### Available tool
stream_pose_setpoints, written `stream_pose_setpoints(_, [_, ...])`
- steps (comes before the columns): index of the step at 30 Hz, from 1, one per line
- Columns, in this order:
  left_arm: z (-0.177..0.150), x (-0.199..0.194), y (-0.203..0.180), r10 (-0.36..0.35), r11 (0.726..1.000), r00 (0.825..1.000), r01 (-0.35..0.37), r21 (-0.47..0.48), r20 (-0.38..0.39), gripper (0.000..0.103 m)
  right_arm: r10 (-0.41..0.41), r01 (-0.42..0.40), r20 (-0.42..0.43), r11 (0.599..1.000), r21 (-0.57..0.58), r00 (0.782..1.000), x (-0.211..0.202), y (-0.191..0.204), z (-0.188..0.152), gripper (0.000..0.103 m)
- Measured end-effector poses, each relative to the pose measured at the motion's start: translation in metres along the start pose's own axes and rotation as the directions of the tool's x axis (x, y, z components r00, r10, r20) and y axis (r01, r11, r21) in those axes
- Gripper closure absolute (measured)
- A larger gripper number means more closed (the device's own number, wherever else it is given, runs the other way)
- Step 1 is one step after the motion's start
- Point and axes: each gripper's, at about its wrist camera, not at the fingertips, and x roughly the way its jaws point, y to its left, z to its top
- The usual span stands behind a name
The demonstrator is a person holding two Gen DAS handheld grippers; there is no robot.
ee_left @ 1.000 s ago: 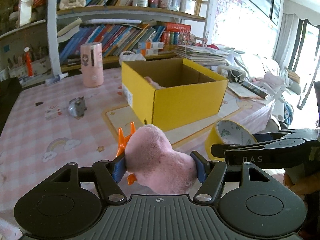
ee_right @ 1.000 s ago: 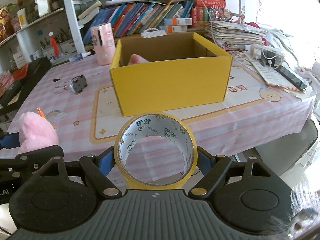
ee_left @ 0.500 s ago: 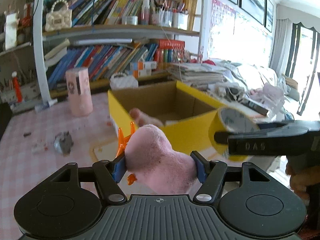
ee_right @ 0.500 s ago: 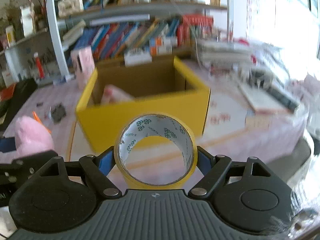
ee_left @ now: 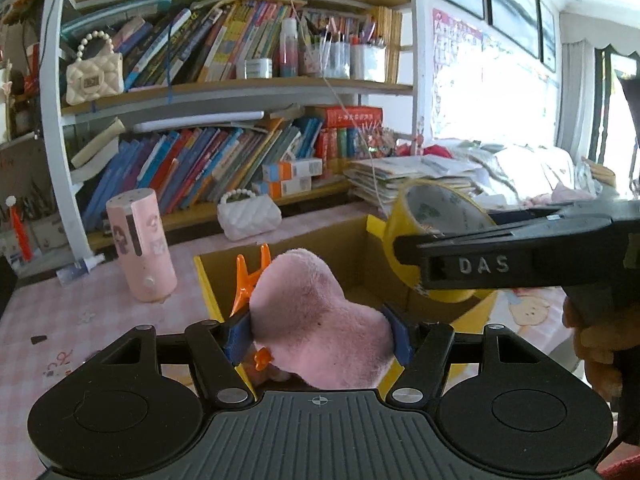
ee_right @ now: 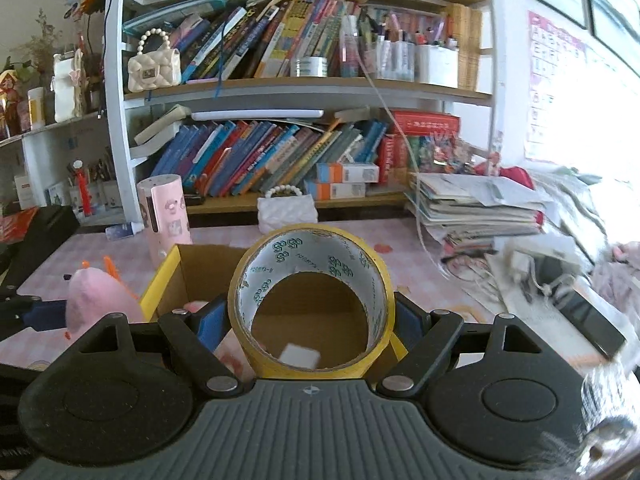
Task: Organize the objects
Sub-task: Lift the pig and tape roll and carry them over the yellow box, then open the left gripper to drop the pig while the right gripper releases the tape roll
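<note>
My left gripper (ee_left: 318,340) is shut on a pink plush toy (ee_left: 316,320) with orange feet, held above the near left corner of the open yellow cardboard box (ee_left: 208,284). Beside it on the right, my right gripper (ee_right: 310,316) is shut on a roll of yellow tape (ee_right: 312,304) and hovers over the box (ee_right: 160,280) opening. The same tape roll (ee_left: 436,236) and the plush toy (ee_right: 96,296) show in the opposite wrist views. Inside the box lie a pink soft item (ee_right: 196,306) and a small white piece (ee_right: 300,356).
A pink cylinder (ee_left: 140,246) stands on the pink checked tablecloth (ee_left: 60,320) left of the box. A white beaded purse (ee_left: 248,216) sits behind the box. Bookshelves (ee_left: 240,92) rise at the back. Stacked papers (ee_right: 480,208) and a phone (ee_right: 592,320) lie right.
Both grippers have moved forward and up with their loads, from in front of the box to over its near edge. The box now fills the lower middle of both views.
</note>
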Motion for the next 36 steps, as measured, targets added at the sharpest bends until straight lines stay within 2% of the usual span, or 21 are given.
stream_pose_setpoints(9, [0.001,0.04,-0.003,0.072,0.997,0.996,-0.073,-0.016,-0.059,0.036,0.111,-0.115,-0.082,0.992,-0.044,0.99,0.057,-0.005,0.008,0.023])
stream_pose_setpoints(19, [-0.006,0.068,-0.004,0.119,0.992,0.981,-0.123,-0.013,-0.153,0.035,0.194,-0.218,-0.227,0.972,-0.089,0.954,0.108,0.003,-0.003,0.023])
stream_pose_setpoints(24, [-0.008,0.074,-0.007,0.137,0.99,0.978,-0.138,0.007,-0.159,0.034,0.216,-0.248,-0.291,0.966,-0.077,0.932,0.125,0.0,-0.008,0.022])
stream_pose_setpoints(27, [-0.007,0.077,-0.009,0.122,0.993,0.978,-0.122,0.01,-0.168,0.034,0.231,-0.272,-0.315,0.958,-0.091,0.921,0.128,0.001,-0.007,0.022])
stream_pose_setpoints(30, [-0.007,0.081,-0.007,0.094,0.995,0.979,-0.099,-0.015,-0.18,0.029,0.235,-0.287,-0.346,0.952,-0.105,0.908,0.129,0.003,-0.008,0.022])
stream_pose_setpoints(36, [-0.006,0.087,-0.008,0.069,0.997,0.98,-0.073,-0.014,-0.184,0.025,0.194,-0.242,-0.399,0.968,-0.072,0.896,0.132,-0.002,-0.008,0.023])
